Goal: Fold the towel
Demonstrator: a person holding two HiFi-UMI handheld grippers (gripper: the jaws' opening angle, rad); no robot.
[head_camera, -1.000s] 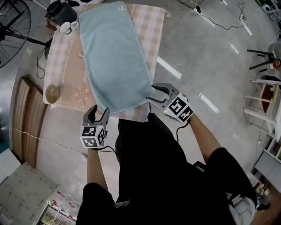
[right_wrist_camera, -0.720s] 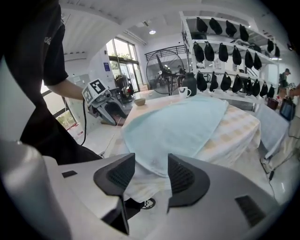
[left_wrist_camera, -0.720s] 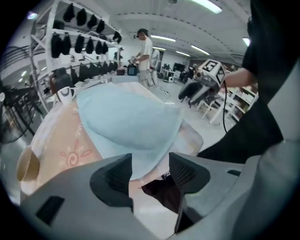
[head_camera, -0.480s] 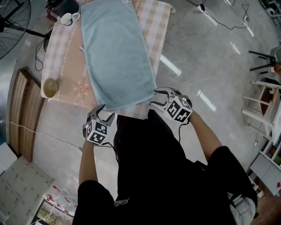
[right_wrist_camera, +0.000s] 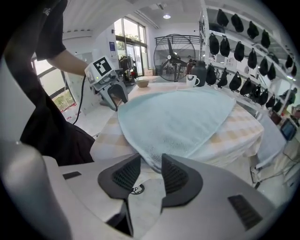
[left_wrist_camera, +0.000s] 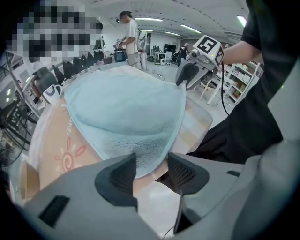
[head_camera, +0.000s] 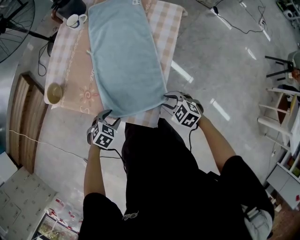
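Observation:
A light blue towel [head_camera: 124, 56] lies flat along a table with a peach checked cloth [head_camera: 70, 65]. My left gripper [head_camera: 108, 117] is at the towel's near left corner. In the left gripper view the jaws [left_wrist_camera: 151, 164] stand apart with that corner [left_wrist_camera: 145, 154] hanging between the pads. My right gripper [head_camera: 168, 101] is at the near right corner. Its jaws [right_wrist_camera: 151, 164] are closing with the towel's corner [right_wrist_camera: 151, 152] between them, and the pads do not press it. Each gripper shows in the other's view: the right gripper [left_wrist_camera: 197, 65] and the left gripper [right_wrist_camera: 110, 86].
A white mug [head_camera: 74, 20] and a dark kettle [head_camera: 70, 5] stand at the table's far left corner, a small bowl [head_camera: 55, 92] at its near left edge. A floor fan [head_camera: 14, 28] and wooden boards [head_camera: 23, 122] lie left of the table. Someone stands far behind [left_wrist_camera: 131, 37].
Both grippers have come down onto the towel's near corners. The left one has rolled and shifted right toward its corner. The right jaws have narrowed around theirs.

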